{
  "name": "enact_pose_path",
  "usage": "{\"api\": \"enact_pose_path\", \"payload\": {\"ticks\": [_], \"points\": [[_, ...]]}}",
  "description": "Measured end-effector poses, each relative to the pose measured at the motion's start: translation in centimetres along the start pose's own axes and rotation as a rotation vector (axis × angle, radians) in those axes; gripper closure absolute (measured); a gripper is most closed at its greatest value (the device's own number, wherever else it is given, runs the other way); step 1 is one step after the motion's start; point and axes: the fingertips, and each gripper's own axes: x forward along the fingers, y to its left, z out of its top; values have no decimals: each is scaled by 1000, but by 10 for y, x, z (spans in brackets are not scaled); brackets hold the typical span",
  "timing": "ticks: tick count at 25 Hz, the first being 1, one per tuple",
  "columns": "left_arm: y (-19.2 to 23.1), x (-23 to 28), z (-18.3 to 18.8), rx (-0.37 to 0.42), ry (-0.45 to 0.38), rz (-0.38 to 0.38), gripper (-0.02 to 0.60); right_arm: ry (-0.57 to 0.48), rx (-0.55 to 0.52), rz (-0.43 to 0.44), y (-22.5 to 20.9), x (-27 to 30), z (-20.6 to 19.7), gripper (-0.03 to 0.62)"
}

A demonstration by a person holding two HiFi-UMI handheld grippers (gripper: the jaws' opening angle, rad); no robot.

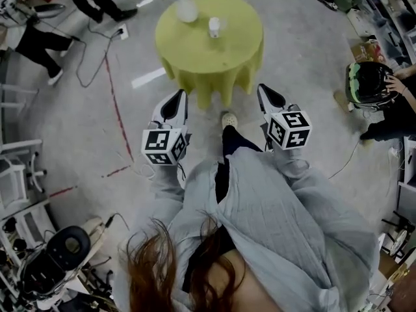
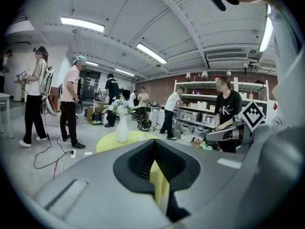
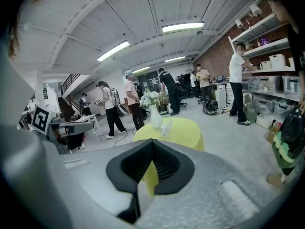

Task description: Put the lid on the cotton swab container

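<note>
A round table with a yellow cloth (image 1: pixel 195 57) stands ahead of me. On it are a white vase (image 1: pixel 187 10) and a small white cotton swab container (image 1: pixel 214 26); I cannot make out its lid separately. Both grippers hang in the air short of the table's near edge, well apart from the container. My left gripper (image 1: pixel 176 99) and my right gripper (image 1: pixel 266 93) are shut, with nothing between the jaws. The right gripper view shows the vase (image 3: pixel 156 115) and the container (image 3: pixel 165 127) on the table (image 3: pixel 186 130). The left gripper view shows the vase (image 2: pixel 122 128) only.
Cables (image 1: pixel 97 51) and red floor marks (image 1: pixel 116 96) run left of the table. Several people (image 2: pixel 71 104) stand about the room. Shelving (image 2: pixel 200 113) lines the right side, chairs (image 1: pixel 16 168) the left. A seated person with a bag (image 1: pixel 369 83) is at the right.
</note>
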Motion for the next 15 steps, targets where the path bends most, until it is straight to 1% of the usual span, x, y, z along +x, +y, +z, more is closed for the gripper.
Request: {"api": "enact_pose_path", "payload": {"ticks": [5, 8, 12, 15], "points": [[22, 23, 8, -13, 6, 39, 561, 15, -11, 36, -7, 33, 18, 592], [30, 37, 6, -23, 19, 50, 561, 39, -10, 47, -15, 51, 18, 592], [56, 61, -4, -28, 38, 72, 561, 54, -10, 64, -23, 90, 15, 592], [63, 70, -4, -34, 42, 80, 561, 62, -9, 67, -27, 101, 18, 592]]}}
